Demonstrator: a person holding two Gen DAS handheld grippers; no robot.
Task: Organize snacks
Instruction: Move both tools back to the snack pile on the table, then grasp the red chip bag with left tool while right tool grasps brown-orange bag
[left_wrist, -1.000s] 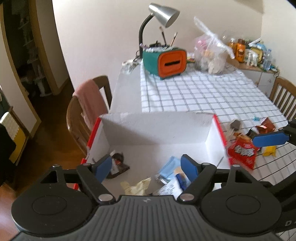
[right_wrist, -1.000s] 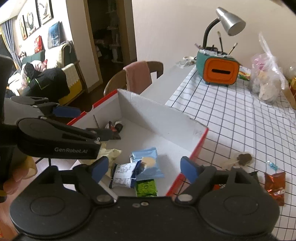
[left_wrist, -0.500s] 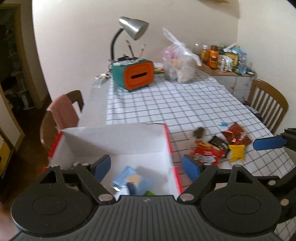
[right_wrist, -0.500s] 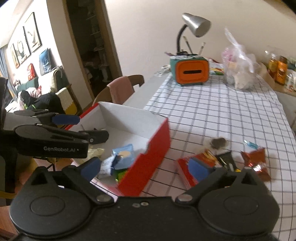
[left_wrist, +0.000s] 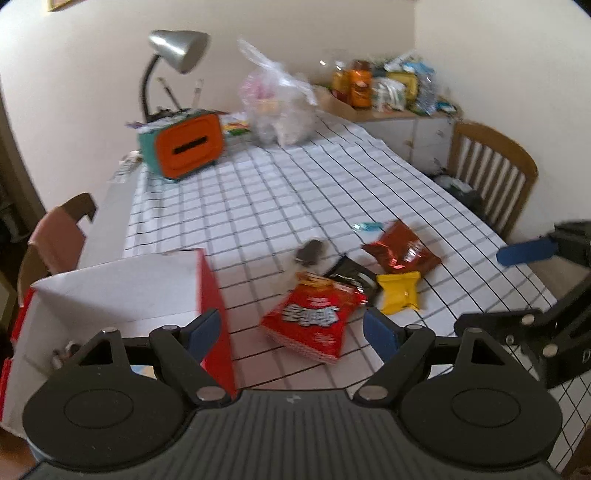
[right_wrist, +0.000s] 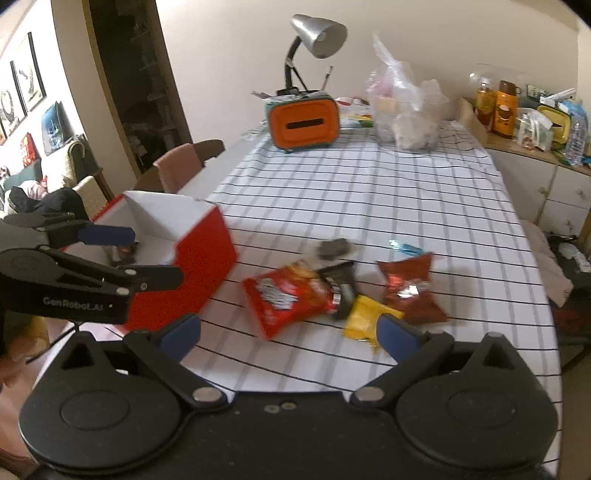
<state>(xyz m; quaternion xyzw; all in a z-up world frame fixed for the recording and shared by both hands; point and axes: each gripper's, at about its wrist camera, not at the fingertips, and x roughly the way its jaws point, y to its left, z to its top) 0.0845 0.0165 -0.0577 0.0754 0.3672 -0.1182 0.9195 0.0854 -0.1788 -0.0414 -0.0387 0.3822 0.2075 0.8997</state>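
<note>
The left gripper (left_wrist: 291, 328) pointed forward and downward, its two blue-padded fingers (left_wrist: 205, 328) spread wide with nothing pressed between them. The right gripper (right_wrist: 290, 334) was tilted downward in much the same way, its blue pads (right_wrist: 397, 338) standing wide apart and gripping nothing. Each gripper showed at the edge of the other's view: the right one at the right side of the left wrist view, the left one at the left side of the right wrist view, side by side and apart.
</note>
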